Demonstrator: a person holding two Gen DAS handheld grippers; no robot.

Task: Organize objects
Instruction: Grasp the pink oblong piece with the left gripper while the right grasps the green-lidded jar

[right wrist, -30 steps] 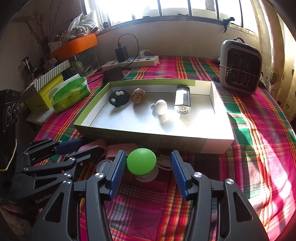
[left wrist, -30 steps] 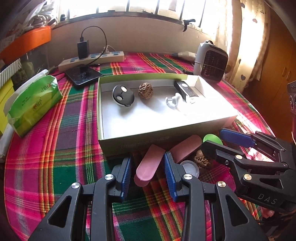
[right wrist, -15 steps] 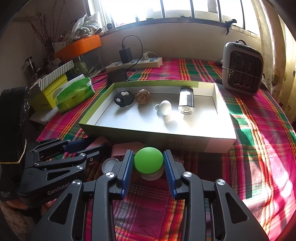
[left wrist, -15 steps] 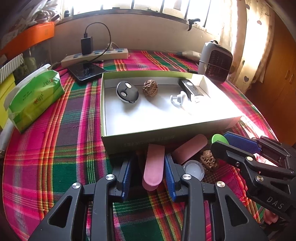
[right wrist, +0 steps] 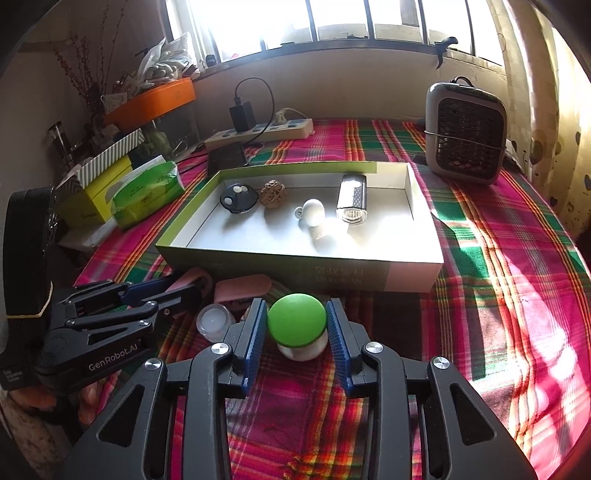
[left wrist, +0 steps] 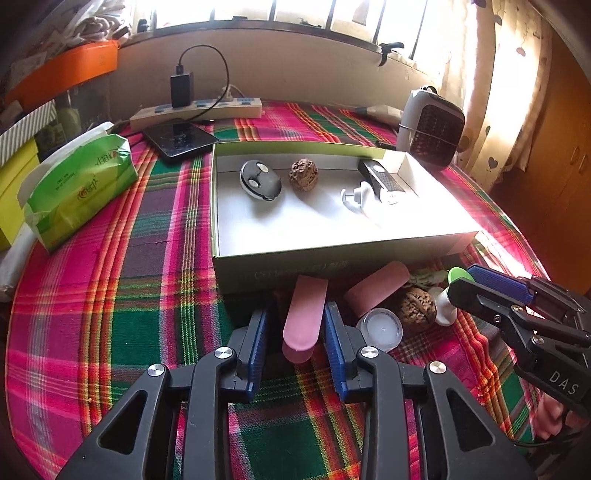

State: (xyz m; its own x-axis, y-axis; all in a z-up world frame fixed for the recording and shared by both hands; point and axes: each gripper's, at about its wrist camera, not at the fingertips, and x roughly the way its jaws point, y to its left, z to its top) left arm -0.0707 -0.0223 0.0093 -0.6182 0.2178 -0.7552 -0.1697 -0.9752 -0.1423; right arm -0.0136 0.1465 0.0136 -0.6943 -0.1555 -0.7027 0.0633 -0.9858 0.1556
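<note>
Closing on a smooth pink oblong bar [left wrist: 306, 317], the left gripper [left wrist: 295, 332] straddles it, blue ribbed pads just beside its sides; can't tell if they touch yet. Right gripper [right wrist: 297, 328] pads press both sides of a glossy green dome [right wrist: 296, 319] on a white stem, so it's clamped. Both sit in front of the box [left wrist: 332, 275], on the tabletop [left wrist: 110, 295]. Beside them: second pink bar [left wrist: 376, 290], wrinkled walnut [left wrist: 416, 312], clear round jar [left wrist: 380, 326]. Box is shallow cardboard, white inside, green outside; it holds a black disc [left wrist: 260, 181], another walnut [left wrist: 303, 174], a white knob [left wrist: 360, 194], a ribbed metal block [left wrist: 382, 179]. Tabletop is round, with woven red-green plaid cloth. Sunlit barred window [right wrist: 332, 22] behind, small heater [right wrist: 465, 133] far right.
</note>
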